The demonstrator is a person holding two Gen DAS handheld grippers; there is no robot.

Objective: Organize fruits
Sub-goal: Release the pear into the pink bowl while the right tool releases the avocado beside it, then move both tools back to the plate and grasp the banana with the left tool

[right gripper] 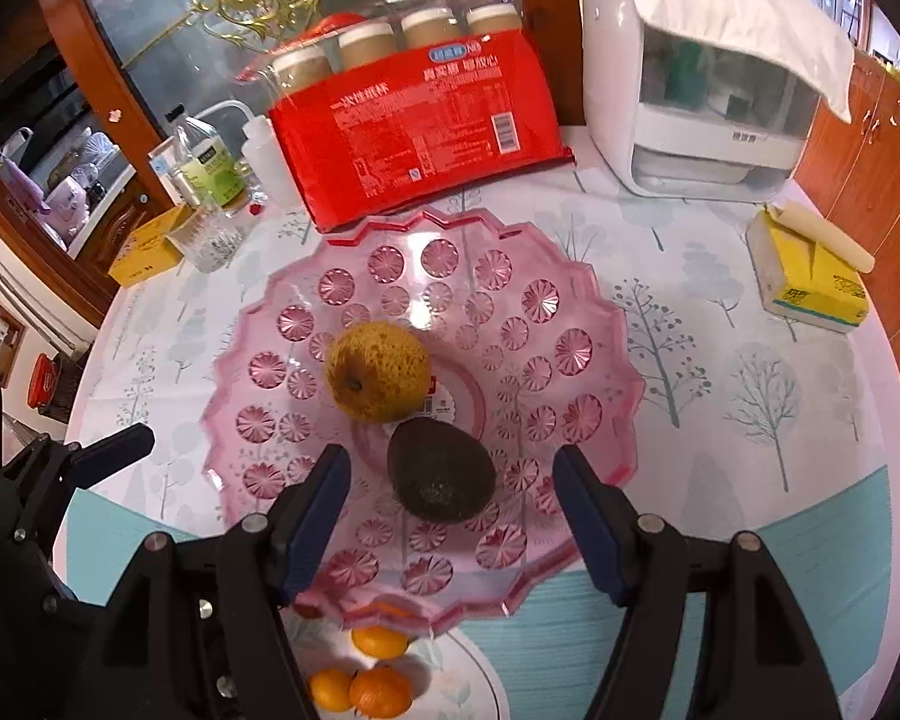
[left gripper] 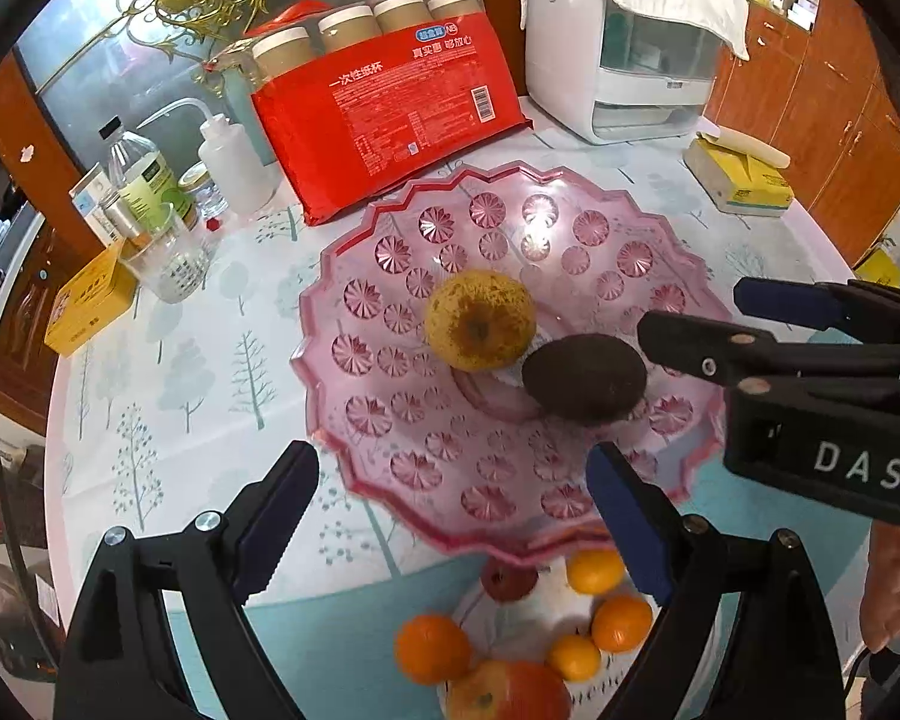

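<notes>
now pear (left gripper: pixel 479 320) beside avocado (left gripper: pixel 584 378) on pink dish (left gripper: pixel 384 228)

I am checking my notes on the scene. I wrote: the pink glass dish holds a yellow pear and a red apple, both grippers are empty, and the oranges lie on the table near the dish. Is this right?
Not quite. In the pink glass dish, beside the yellow pear lies a dark avocado, not a red apple; the right wrist view shows it plainly. The rest stands: the left gripper and right gripper are empty, and the oranges lie on the table near the dish.
</notes>
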